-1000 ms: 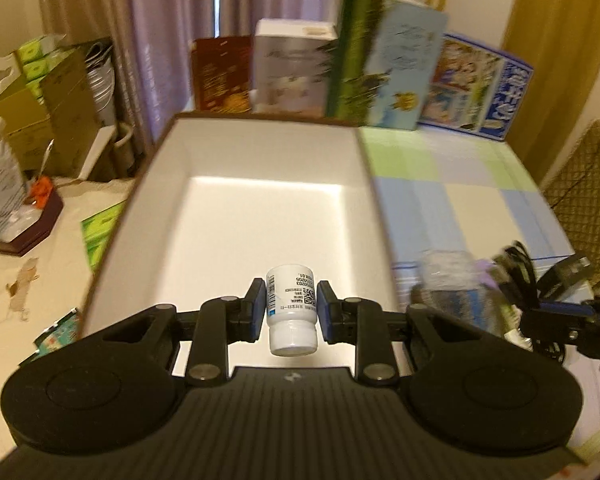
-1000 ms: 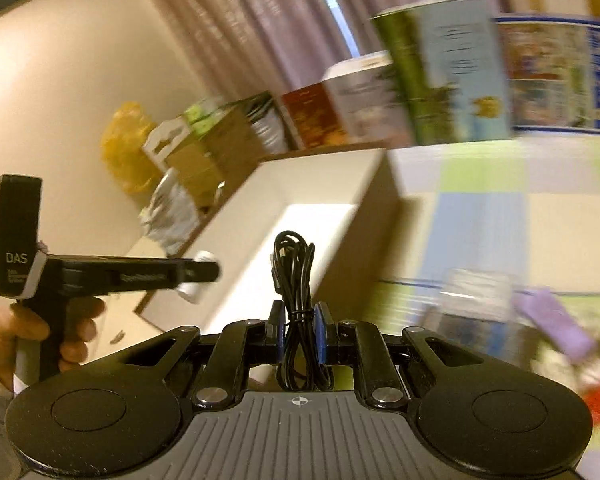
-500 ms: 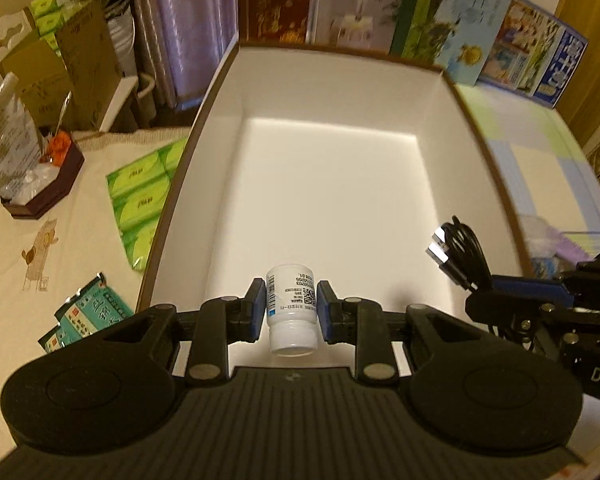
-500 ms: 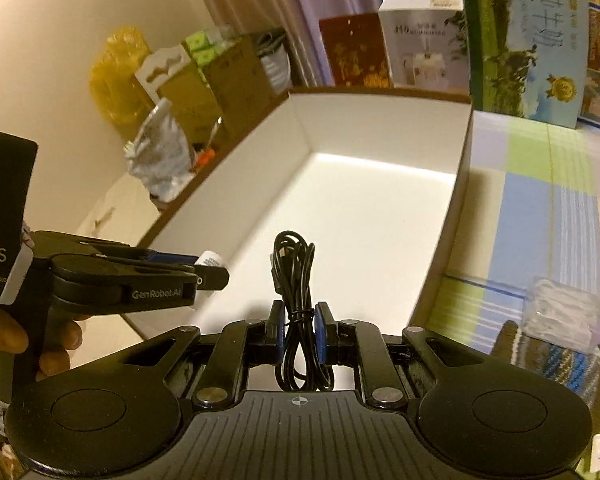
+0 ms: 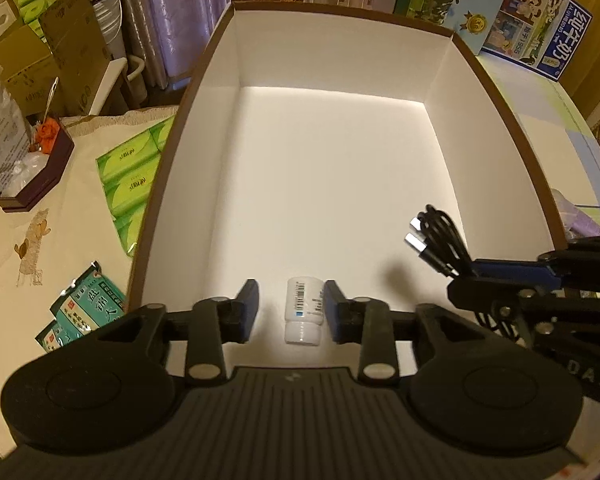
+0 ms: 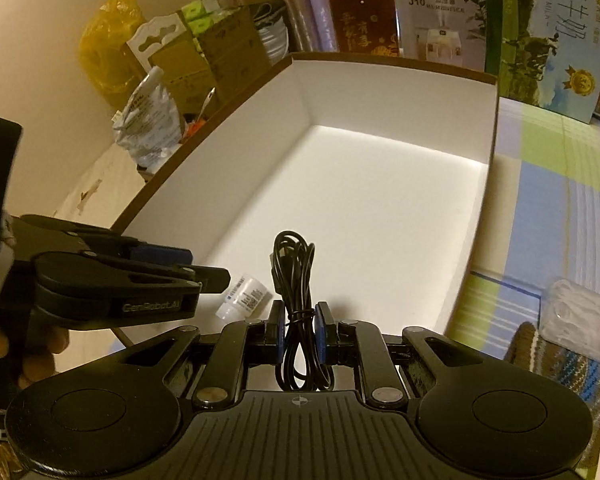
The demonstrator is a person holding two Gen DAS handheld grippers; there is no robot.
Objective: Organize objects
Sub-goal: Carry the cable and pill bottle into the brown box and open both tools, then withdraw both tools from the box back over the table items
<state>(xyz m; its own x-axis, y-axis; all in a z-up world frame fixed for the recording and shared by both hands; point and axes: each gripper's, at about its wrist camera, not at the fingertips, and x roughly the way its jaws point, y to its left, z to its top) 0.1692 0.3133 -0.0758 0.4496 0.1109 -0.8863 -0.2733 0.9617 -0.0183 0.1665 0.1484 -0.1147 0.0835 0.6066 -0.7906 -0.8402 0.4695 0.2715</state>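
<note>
White box (image 5: 332, 184): left claw (image 5: 291, 310) newly parted, bottle (image 5: 303, 310) loose; right claw (image 6: 298, 330) on cable (image 6: 296, 276).

Warm dim indoor light. Plain cream wall (image 6: 40, 40) on the left. Purple curtains (image 5: 172, 8) at the back, tan drape (image 5: 592, 20) far right. Table has a cream cloth (image 5: 28, 248) with small animal prints on the left side and a checked pastel cloth (image 6: 560, 168) on the right. Cardboard cartons (image 5: 52, 56) stacked back left, yellow bag (image 6: 108, 52) behind them. Printed boxes (image 6: 436, 16) stand in a row along the far table edge. Green tissue packs (image 5: 132, 184) lie on the cream cloth.
</note>
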